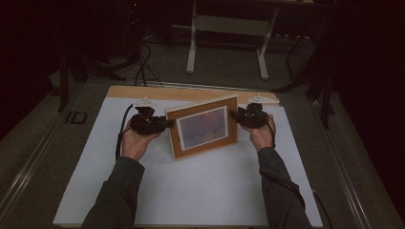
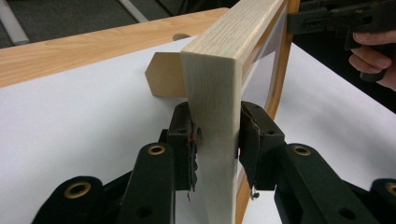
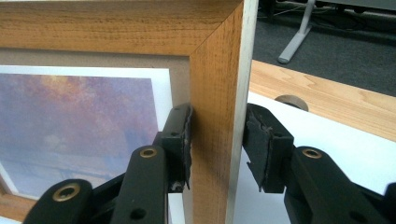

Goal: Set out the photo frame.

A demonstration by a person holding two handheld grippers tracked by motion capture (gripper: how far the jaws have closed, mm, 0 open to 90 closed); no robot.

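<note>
- I am looking down on a wooden picture frame [image 1: 202,127] standing upright on the white sheet [image 1: 191,186] that is covering the table; it is sitting toward the far middle of the sheet, with its printed face turned to the near side
- My left gripper [image 1: 152,124] is clamping the frame's left edge; in the left gripper view both black jaws are pressing against the pale side of the wood, one on the front and one on the back, so this claw is holding the frame
- My right gripper [image 1: 249,116] is sitting at the frame's right edge; in the right gripper view the left jaw is touching the front face, while the other jaw is standing just beside the back with a thin gap showing; I am reading this claw as narrow around the edge, and I cannot tell whether it is truly gripping
- A small wooden stand piece [image 2: 163,80] is jutting out behind the frame in the left gripper view
- A bare wooden strip [image 1: 143,92] of tabletop is showing along the far edge of the sheet; beyond it, white table legs [image 1: 192,47] are standing on the dark floor
</note>
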